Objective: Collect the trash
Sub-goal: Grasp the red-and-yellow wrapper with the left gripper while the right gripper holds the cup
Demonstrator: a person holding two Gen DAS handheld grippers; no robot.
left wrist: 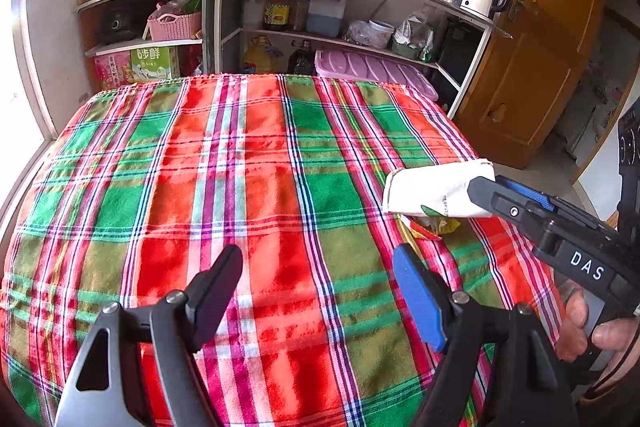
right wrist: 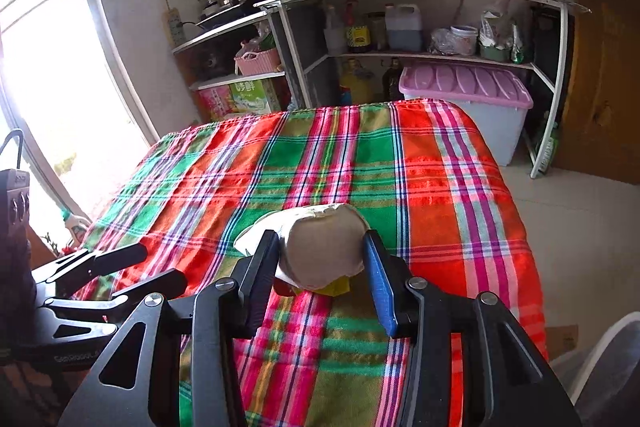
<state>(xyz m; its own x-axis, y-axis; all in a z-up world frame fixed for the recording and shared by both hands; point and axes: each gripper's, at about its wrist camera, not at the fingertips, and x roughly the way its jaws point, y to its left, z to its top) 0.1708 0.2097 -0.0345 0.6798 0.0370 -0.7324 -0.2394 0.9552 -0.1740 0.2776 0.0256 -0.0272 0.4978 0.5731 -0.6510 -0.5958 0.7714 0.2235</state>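
The right gripper point(right wrist: 320, 259) grasps the carton point(right wrist: 320, 247), long axis pointing far; the wrapper point(right wrist: 340, 287) lies under it. The left gripper point(left wrist: 320, 287), released, is farther away.

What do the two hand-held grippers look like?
Both are black, with grey metal side plates and silver screws. On the left hand-held gripper one finger has a blue pad, the other is black. The right hand-held gripper is alike and bears white letters "DAS".
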